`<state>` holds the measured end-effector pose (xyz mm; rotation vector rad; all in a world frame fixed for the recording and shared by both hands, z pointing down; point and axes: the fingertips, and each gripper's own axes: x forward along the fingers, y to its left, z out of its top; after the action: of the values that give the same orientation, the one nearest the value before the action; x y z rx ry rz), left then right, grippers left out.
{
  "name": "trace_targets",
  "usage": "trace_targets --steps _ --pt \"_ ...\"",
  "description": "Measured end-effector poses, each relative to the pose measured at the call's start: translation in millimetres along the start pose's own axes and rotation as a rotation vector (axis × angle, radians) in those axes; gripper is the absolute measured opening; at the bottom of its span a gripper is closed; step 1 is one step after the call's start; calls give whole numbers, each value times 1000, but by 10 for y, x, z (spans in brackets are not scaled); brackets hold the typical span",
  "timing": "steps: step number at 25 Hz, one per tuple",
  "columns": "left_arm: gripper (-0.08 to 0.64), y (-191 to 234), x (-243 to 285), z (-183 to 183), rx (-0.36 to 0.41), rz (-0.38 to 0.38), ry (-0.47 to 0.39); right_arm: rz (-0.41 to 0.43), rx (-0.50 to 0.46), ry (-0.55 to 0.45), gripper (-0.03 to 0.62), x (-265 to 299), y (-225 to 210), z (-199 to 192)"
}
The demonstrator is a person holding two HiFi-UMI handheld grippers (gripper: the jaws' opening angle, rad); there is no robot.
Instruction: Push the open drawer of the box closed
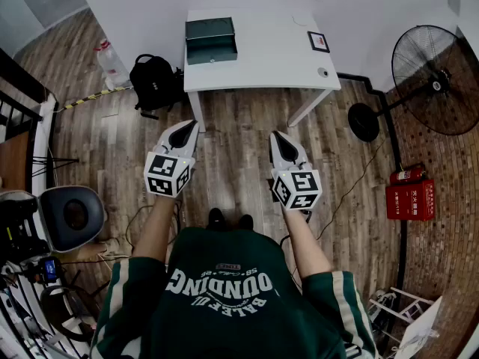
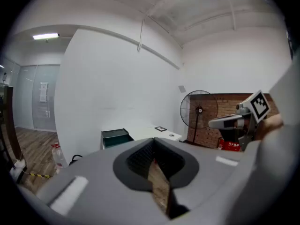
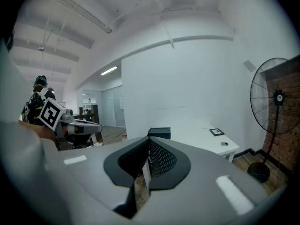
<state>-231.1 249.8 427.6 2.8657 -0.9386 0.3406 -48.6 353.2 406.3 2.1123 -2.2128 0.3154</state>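
A dark green box (image 1: 210, 30) sits at the left end of a white table (image 1: 277, 58), and its drawer (image 1: 212, 51) stands pulled out toward me. Both grippers hang over the wood floor, well short of the table. My left gripper (image 1: 189, 126) is shut with nothing in it, and so is my right gripper (image 1: 276, 135). The left gripper view has the box (image 2: 115, 137) far ahead past the closed pads (image 2: 140, 158). The right gripper view also has the box (image 3: 159, 133) far off beyond its closed pads (image 3: 161, 161).
A black backpack (image 1: 153, 81) and a water bottle (image 1: 111, 64) lie left of the table. A standing fan (image 1: 434, 81) and red fire extinguishers (image 1: 410, 199) are at the right. A small framed picture (image 1: 318, 42) lies on the table. A grey chair (image 1: 71, 215) stands at my left.
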Motion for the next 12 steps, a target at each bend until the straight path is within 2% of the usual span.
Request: trace_targets --steps 12 --pt "52 210 103 -112 -14 -73 21 -24 10 -10 3 167 217 -11"
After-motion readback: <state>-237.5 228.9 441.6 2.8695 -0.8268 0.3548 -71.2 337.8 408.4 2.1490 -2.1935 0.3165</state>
